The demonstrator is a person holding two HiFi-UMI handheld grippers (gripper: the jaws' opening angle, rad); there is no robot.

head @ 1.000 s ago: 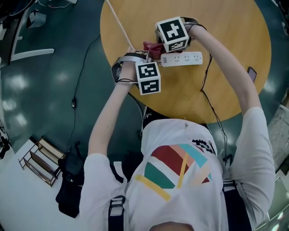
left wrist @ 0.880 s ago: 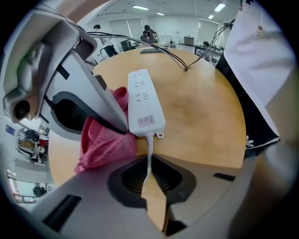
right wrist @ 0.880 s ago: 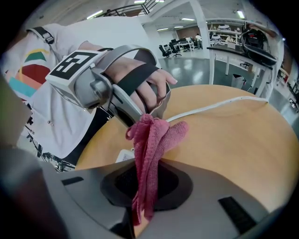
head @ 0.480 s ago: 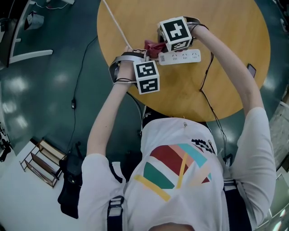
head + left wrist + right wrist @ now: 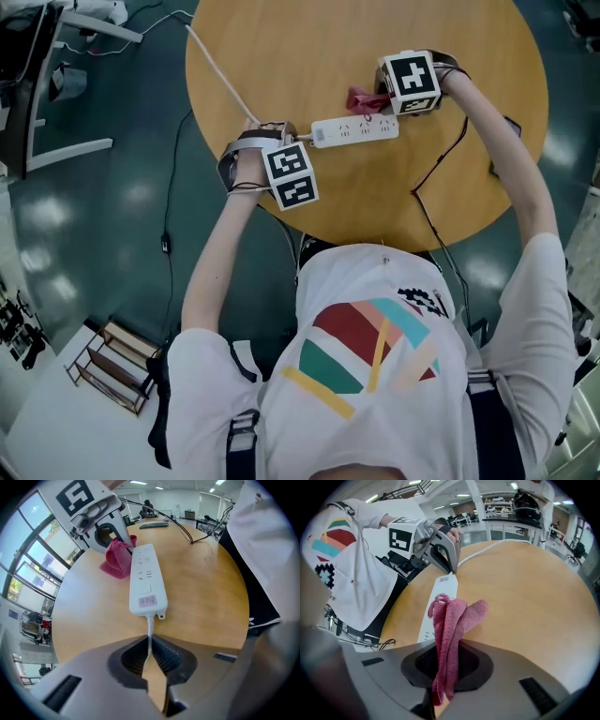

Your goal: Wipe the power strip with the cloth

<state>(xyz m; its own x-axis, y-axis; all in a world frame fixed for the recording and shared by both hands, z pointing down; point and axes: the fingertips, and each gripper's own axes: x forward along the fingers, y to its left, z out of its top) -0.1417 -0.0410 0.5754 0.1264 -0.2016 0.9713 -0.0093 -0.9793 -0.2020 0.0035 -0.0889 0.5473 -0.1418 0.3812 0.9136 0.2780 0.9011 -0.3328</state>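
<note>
A white power strip (image 5: 354,130) lies on the round wooden table (image 5: 309,47); it also shows lengthwise in the left gripper view (image 5: 146,581) and in the right gripper view (image 5: 438,603). My left gripper (image 5: 149,654) is shut on the strip's white cable (image 5: 150,634) just behind its near end. My right gripper (image 5: 440,667) is shut on a pink cloth (image 5: 450,620). The cloth (image 5: 364,99) rests against the far side of the strip near its right end, also pink in the left gripper view (image 5: 117,559).
The white cable (image 5: 217,70) runs off the table's left edge toward the floor. A dark phone (image 5: 506,127) and a black wire (image 5: 441,164) lie at the table's right side. The table's near edge is close to the person's body.
The right gripper with the cloth has moved right along the power strip, away from the left gripper. The left gripper stays shut on the cable. The head view has shifted.
</note>
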